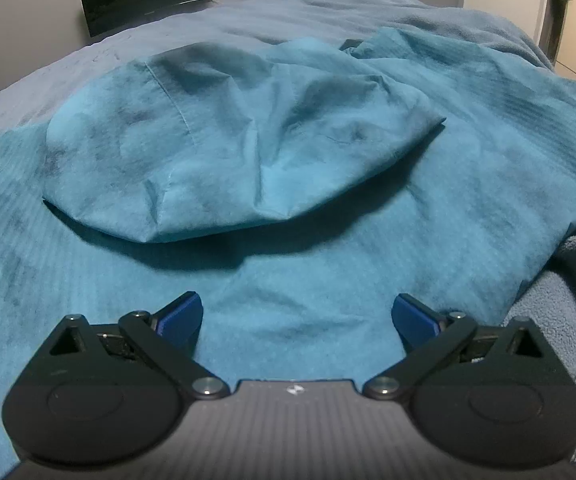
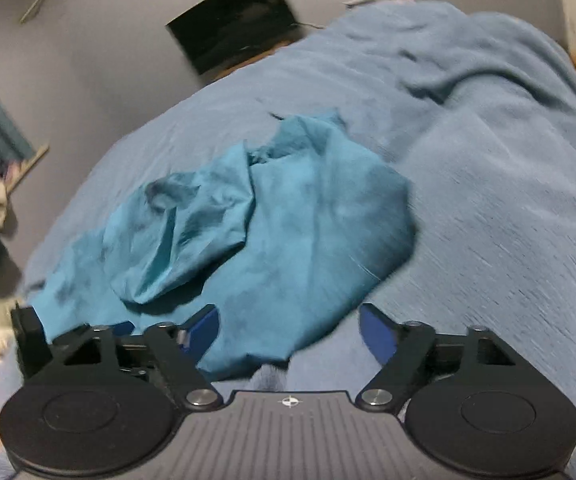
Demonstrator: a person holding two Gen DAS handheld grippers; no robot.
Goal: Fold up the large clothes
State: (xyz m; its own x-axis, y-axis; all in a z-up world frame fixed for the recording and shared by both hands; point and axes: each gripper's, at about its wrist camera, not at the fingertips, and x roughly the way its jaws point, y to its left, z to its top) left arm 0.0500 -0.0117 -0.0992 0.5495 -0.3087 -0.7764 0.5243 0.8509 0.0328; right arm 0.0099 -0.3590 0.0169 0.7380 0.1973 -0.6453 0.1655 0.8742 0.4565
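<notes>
In the left wrist view, the teal garment (image 1: 288,152) lies spread on the bed (image 1: 247,12), and this is the landmark. One part of it, maybe a sleeve (image 1: 227,136), is already folded over the middle and makes a raised hump. The left claw (image 1: 298,316) stands wide open with nothing between its blue pads, low over the near flat part of the garment.

In the right wrist view, which is blurred, the same garment (image 2: 288,208) lies ahead and to the left of the right claw (image 2: 288,328). This claw is open too and empty, beside the garment's near edge, half over the grey-blue blanket (image 2: 488,200). I judge the left claw is nearer to the cloth.
</notes>
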